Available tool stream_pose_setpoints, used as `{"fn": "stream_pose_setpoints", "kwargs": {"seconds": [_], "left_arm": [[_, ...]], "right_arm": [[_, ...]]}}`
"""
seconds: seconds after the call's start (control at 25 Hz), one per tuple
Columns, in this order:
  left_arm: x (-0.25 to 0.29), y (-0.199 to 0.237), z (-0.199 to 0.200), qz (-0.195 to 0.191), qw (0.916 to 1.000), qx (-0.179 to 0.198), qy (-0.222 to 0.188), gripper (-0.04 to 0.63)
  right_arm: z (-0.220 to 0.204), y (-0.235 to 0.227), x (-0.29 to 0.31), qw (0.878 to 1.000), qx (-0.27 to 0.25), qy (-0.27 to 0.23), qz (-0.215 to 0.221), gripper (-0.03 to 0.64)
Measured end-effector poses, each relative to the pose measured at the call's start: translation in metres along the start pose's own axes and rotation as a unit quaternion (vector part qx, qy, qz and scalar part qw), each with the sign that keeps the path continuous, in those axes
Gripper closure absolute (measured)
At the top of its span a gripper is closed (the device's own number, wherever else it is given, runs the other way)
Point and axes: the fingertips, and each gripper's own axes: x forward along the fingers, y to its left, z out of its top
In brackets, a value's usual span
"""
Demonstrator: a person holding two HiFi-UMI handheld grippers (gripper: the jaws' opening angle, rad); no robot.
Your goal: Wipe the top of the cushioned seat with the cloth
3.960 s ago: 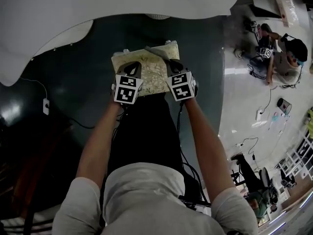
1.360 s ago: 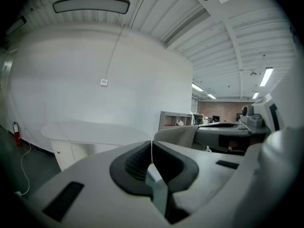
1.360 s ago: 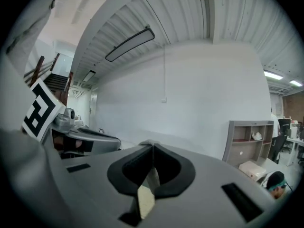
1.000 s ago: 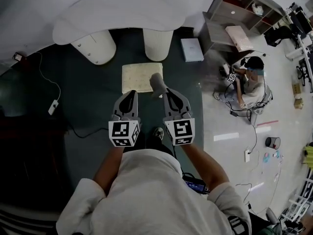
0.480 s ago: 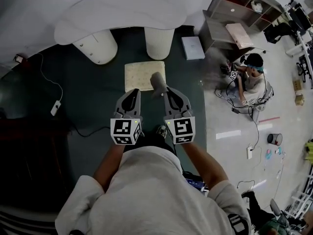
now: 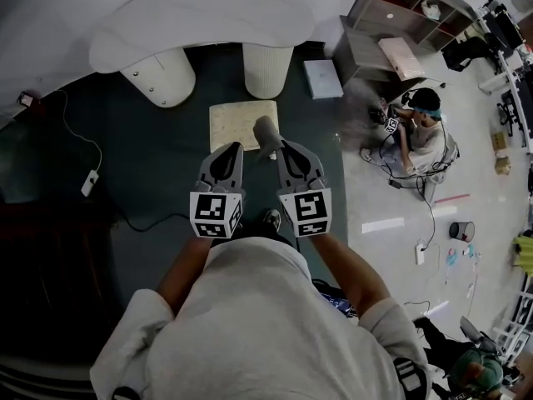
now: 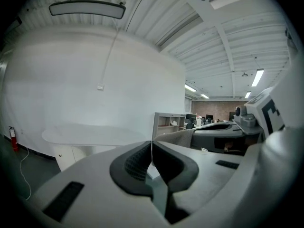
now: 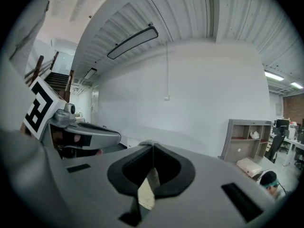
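Observation:
The cushioned seat (image 6: pixel 237 123) is a beige square pad on the dark floor, far below both grippers. A grey cloth (image 6: pixel 266 135) hangs from the tip of my right gripper (image 6: pixel 281 145), whose jaws are shut on it, over the seat's right edge. In the right gripper view the right gripper (image 8: pixel 152 148) shows closed pads, with a strip of the beige seat (image 8: pixel 146 196) below. My left gripper (image 6: pixel 234 146) is held level beside it, shut and empty. In the left gripper view the left gripper (image 7: pixel 151 144) has its pads together, and the cloth (image 7: pixel 176 137) shows to the right.
A white table (image 6: pixel 191 23) on two white round legs stands beyond the seat. A flat box (image 6: pixel 321 79) lies beside it, and a grey shelf unit (image 6: pixel 391 23) is at the upper right. A person (image 6: pixel 416 136) sits on the light floor. A cable and plug (image 6: pixel 86 182) lie at the left.
Four seconds ago both grippers were low over the seat; now they are held high above it. Over the last second they have shifted slightly forward, the cloth still hanging from the right one.

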Motion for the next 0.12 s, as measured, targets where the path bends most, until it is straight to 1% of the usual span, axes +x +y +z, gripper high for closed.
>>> {"fn": "stream_pose_setpoints", "kwargs": {"seconds": [0.12], "left_arm": [[-0.0036, -0.0069, 0.0027, -0.015, 0.9999, 0.006, 0.000, 0.574]], "right_arm": [[0.0002, 0.0042, -0.0023, 1.000, 0.002, 0.005, -0.001, 0.603]]}}
